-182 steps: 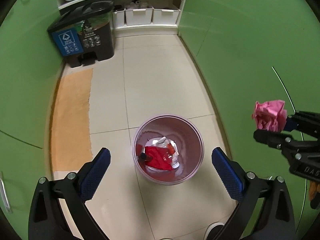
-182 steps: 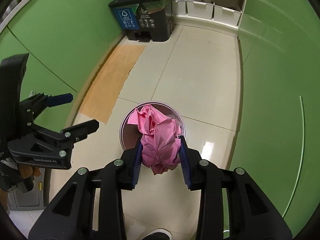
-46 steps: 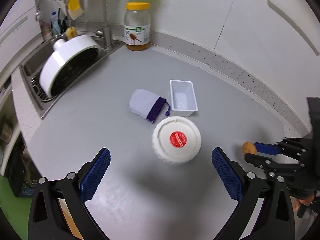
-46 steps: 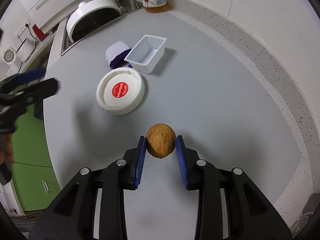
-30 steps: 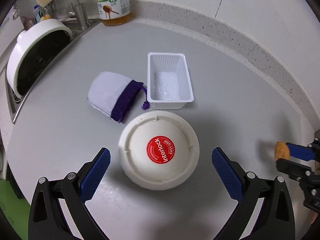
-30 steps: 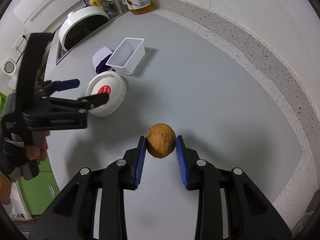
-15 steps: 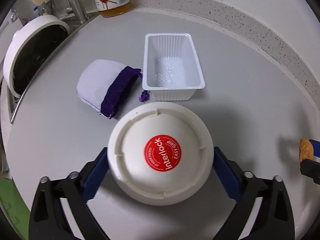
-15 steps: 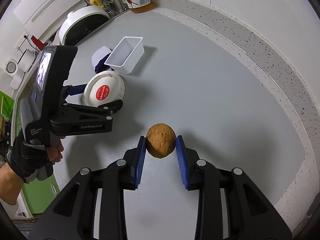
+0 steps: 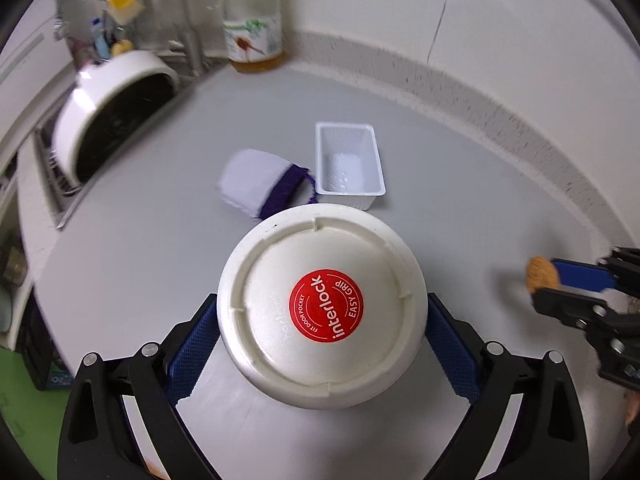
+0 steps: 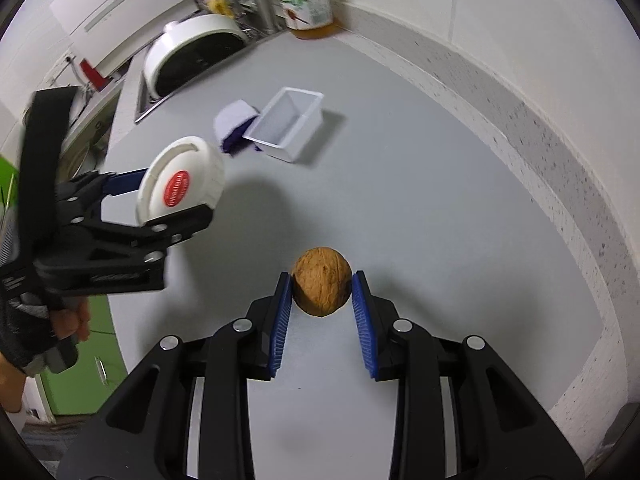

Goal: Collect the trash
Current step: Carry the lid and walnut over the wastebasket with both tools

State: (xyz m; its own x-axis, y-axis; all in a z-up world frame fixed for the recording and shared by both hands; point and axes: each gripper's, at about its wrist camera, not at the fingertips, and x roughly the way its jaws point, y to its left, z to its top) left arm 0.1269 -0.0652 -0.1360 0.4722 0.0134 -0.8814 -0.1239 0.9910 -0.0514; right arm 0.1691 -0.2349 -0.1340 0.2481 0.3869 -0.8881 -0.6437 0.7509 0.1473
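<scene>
My left gripper (image 9: 322, 328) is shut on a round white lid with a red "interlock" sticker (image 9: 322, 308) and holds it lifted above the grey counter (image 9: 460, 208); the lid also shows in the right wrist view (image 10: 180, 186). My right gripper (image 10: 322, 286) is shut on a brown walnut (image 10: 322, 286) above the counter; the walnut also shows at the right of the left wrist view (image 9: 540, 274). A white plastic tray (image 9: 348, 168) and a white and purple cloth pouch (image 9: 260, 182) lie on the counter beyond the lid.
A honey jar (image 9: 252, 36) stands at the back wall. A white pot (image 9: 108, 112) sits tilted in the sink rack at the left, next to the faucet. Green cabinet fronts (image 10: 76, 384) lie below the counter edge at the left.
My left gripper has closed on the white lid and lifted it off the counter. My right gripper still holds the walnut in about the same place.
</scene>
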